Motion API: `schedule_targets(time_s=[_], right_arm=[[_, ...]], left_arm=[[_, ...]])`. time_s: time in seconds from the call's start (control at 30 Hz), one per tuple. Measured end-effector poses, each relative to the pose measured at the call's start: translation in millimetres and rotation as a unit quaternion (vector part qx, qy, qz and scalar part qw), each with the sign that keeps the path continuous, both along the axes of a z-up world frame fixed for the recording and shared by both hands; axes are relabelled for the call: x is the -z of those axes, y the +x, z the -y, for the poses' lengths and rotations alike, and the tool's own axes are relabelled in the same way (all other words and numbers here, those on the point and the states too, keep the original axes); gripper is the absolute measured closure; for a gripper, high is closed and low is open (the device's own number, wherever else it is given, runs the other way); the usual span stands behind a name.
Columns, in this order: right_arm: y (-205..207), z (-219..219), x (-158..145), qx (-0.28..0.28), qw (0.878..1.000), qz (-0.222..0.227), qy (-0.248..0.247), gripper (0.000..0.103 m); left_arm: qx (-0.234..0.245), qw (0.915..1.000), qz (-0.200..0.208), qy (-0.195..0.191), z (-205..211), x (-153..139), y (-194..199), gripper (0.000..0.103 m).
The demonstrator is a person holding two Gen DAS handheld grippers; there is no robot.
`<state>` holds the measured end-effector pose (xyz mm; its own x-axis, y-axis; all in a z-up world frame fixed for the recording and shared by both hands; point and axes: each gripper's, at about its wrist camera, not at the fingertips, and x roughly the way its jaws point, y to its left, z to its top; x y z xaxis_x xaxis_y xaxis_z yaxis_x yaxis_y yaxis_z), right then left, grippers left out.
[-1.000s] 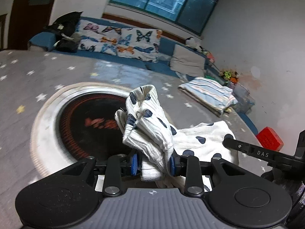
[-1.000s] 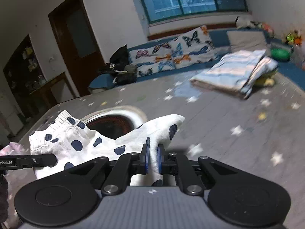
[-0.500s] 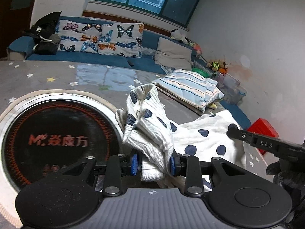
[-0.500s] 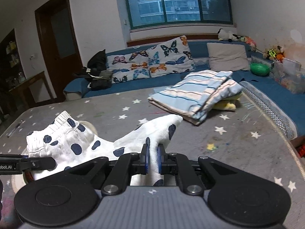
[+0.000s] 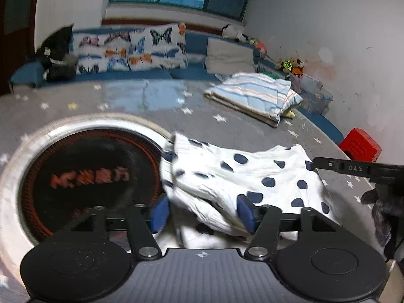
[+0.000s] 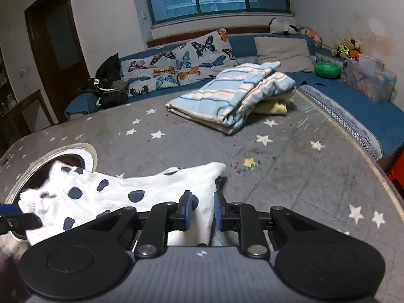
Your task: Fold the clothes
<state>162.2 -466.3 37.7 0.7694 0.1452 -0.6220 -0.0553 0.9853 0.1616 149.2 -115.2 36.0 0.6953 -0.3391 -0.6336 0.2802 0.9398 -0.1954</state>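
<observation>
A white garment with dark blue dots lies on the grey star-patterned table. Its left part rests over the rim of a round black inset. My left gripper is open, its jaws spread wide around the garment's near edge, with the cloth slack between them. My right gripper is open too, its jaws a little apart with the garment's right corner lying between them. The right gripper's finger also shows in the left wrist view at the garment's right edge.
A round black inset with orange lettering and a white rim is set in the table at left. A folded blue-striped blanket lies at the far side. A blue sofa with butterfly pillows runs behind. A red box stands at the right.
Both grippers have opened and let go of the dotted garment. It has dropped from a raised bunch to lie spread on the table.
</observation>
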Motion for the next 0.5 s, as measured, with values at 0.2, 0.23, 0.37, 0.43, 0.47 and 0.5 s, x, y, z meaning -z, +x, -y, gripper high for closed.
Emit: schedule_targets(time_s=[0.2, 0.23, 0.37, 0.43, 0.47, 0.5], right_arm=[[8.9, -8.9, -7.9, -0.025, 1.000, 0.006, -0.001, 0.078], [12.7, -11.3, -7.3, -0.028, 1.000, 0.005, -0.002, 0.078], [27.5, -19.7, -0.4, -0.036, 0.999, -0.007, -0.001, 0.078], [33.6, -22.3, 3.5, -0.039, 0.999, -0.014, -0.002, 0.078], [36.6, -23.4, 5.5, -0.040, 0.999, -0.017, -0.003, 0.077], [39.3, -24.0, 7.5, -0.040, 0.999, -0.019, -0.005, 0.077]], left_arm=[[0.004, 0.9990, 0.045, 0.000, -0.4, -21.8, -6.9, 0.039], [0.010, 0.9988, 0.047, -0.001, 2.6, -22.8, -5.2, 0.040], [0.038, 0.9981, 0.049, -0.005, 16.4, -22.2, 5.5, 0.064], [0.053, 0.9977, 0.042, -0.006, 22.9, -16.1, 13.6, 0.069], [0.059, 0.9975, 0.037, -0.005, 25.6, -12.3, 17.6, 0.069], [0.062, 0.9976, 0.031, -0.004, 27.4, -8.5, 19.5, 0.069]])
